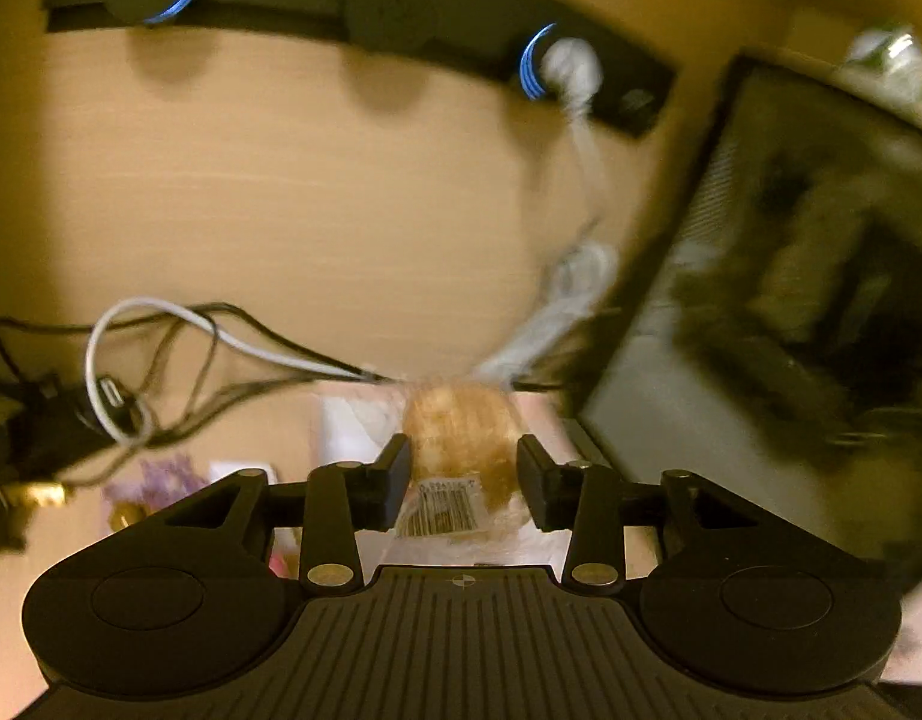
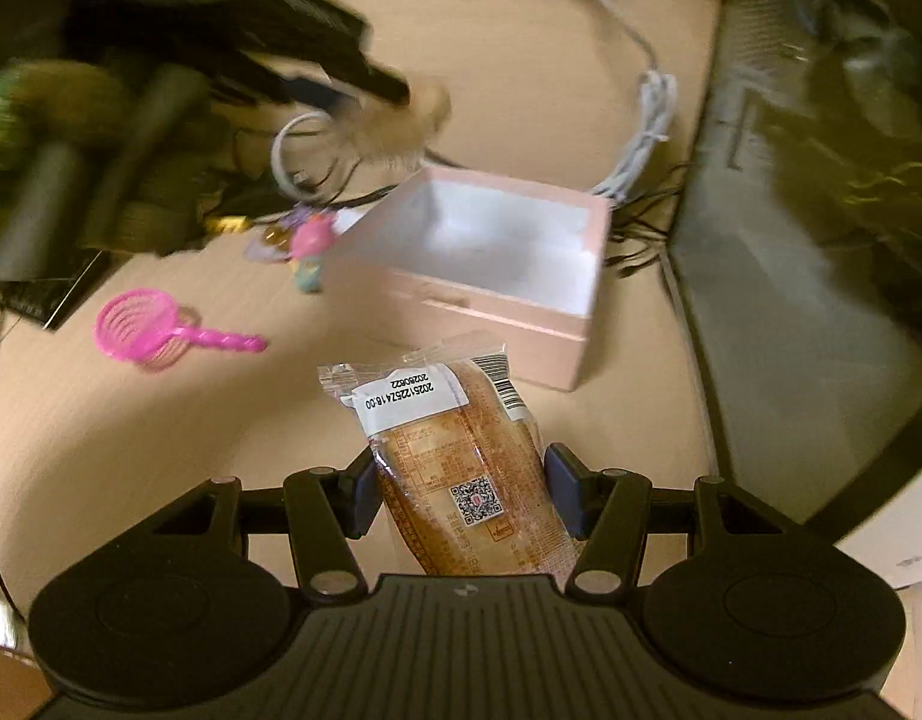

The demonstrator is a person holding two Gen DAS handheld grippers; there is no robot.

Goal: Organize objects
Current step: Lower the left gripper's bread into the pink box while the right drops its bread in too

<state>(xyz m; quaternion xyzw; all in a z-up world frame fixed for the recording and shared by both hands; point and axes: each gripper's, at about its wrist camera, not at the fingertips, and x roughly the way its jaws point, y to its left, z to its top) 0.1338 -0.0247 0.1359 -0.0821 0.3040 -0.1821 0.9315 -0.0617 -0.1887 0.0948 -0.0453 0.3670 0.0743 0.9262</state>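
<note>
Left wrist view: your left gripper (image 1: 463, 480) pinches a golden bun in clear wrap (image 1: 461, 438) — barcode sticker blurred — with bare wooden desk (image 1: 281, 198) ahead and tangled cables (image 1: 161, 372) left.

Right wrist view: your right gripper (image 2: 461, 489) clamps a clear-wrapped bread loaf (image 2: 466, 468), label reading "2026/06/22", near the open pink box (image 2: 490, 282) — a pink plastic scoop (image 2: 155, 330) lies left.

Right gripper (image 2: 461, 489) apparently clamps wrapped bread (image 2: 466, 468).
</note>
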